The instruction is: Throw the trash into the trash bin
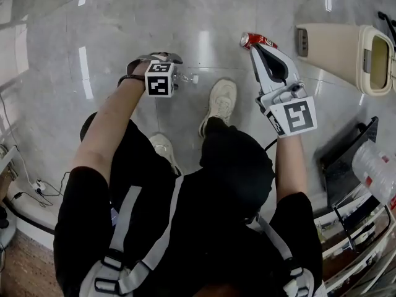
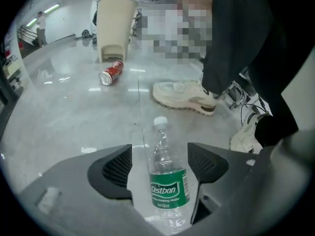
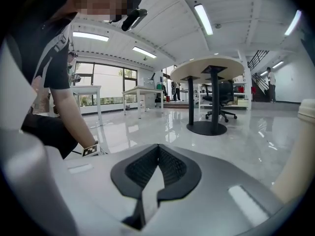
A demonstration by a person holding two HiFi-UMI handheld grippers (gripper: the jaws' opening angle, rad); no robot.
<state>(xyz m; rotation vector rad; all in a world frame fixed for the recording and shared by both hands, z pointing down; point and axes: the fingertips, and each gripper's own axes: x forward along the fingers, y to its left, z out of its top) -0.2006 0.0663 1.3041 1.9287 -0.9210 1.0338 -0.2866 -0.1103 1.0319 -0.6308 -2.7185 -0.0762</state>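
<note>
A clear plastic bottle (image 2: 165, 176) with a green label and white cap stands upright on the floor between the jaws of my left gripper (image 2: 160, 150). The jaws are open, with a gap on each side of the bottle. In the head view the left gripper (image 1: 176, 73) points steeply down, and only the bottle's cap (image 1: 193, 78) shows. A red can (image 2: 111, 73) lies on its side on the floor in front of the beige trash bin (image 2: 115, 21). My right gripper (image 3: 158, 149) is shut and empty. In the head view its tip (image 1: 253, 47) overlaps the can (image 1: 257, 40), left of the bin (image 1: 343, 54).
The person's white shoes (image 1: 221, 101) stand on the glossy grey floor just right of the bottle. A wire rack (image 1: 356, 228) with a large plastic bottle (image 1: 374, 169) and a black box (image 1: 346, 159) stands at the right. Cables (image 1: 37, 185) lie at the left. Tables and an office chair (image 3: 221, 100) stand farther off.
</note>
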